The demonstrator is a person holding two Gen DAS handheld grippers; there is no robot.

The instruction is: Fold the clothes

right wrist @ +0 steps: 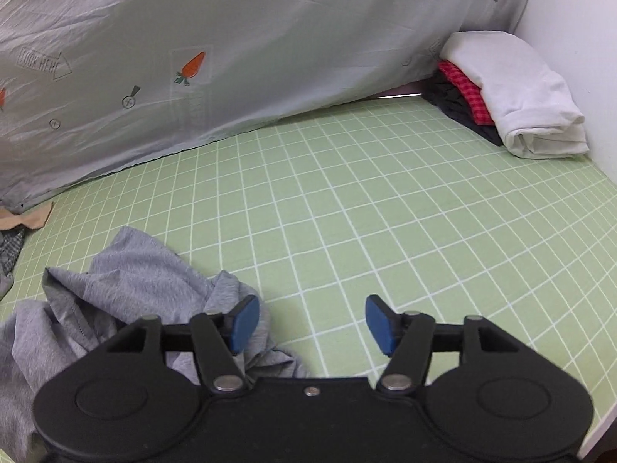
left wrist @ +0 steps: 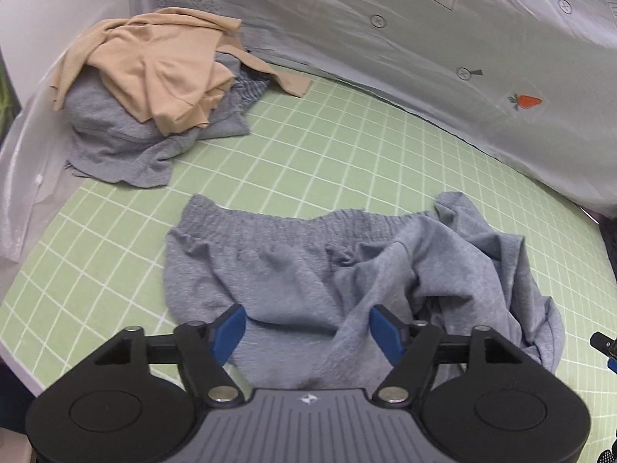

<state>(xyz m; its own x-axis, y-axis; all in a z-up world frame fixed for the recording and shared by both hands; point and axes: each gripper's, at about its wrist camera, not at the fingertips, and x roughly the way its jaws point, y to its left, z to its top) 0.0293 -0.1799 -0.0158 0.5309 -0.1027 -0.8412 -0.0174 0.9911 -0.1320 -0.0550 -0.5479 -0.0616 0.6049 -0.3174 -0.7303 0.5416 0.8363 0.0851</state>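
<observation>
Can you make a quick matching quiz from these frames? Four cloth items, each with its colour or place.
Items:
1. shorts
2. top of the unfolded pile
3. folded stack's top piece
4. hanging sheet

Descriptions:
A. white, in the far right corner
B. pale grey with carrot prints
C. tan, far left
D. grey, spread on the green mat by the left gripper

Pairs: 1-D, 2-C, 3-A, 4-B

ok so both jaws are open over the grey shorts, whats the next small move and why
Probably close the left gripper on the near hem of the grey shorts: its jaws are open with cloth lying between them. The waistband lies fairly flat, but the right side is bunched, and the right gripper is open mostly over bare green mat, so it should shift left next.
</observation>
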